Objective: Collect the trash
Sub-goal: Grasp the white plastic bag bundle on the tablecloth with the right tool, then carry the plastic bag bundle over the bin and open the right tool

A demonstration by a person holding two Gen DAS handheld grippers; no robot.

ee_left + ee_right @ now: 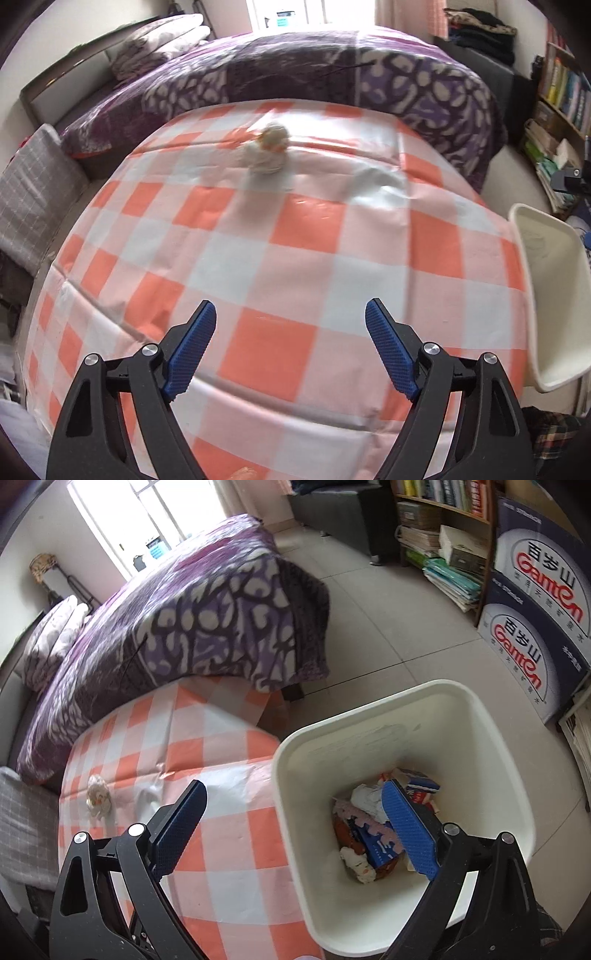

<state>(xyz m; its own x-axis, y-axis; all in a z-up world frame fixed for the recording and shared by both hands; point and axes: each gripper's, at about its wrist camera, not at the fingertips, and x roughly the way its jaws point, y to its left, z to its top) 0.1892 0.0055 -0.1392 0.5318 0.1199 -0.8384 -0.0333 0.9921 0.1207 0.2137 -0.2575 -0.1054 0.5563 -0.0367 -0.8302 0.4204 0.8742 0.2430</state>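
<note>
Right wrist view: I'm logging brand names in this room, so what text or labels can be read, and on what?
"Ganten", in red letters, with "百岁山" above it: on the upper blue-and-white carton by the bookshelf.
"Ganten" and "百岁山" again: on the lower carton beneath it.
Small print on both cartons: too small to read.
Book spines on the bookshelf: too small and blurred.
Packaging in the white bin: print unreadable.

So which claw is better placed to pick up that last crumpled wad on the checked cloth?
Left claw, probably: open, empty, aimed at the crumpled wad. The right claw hangs open over the bin.
</note>
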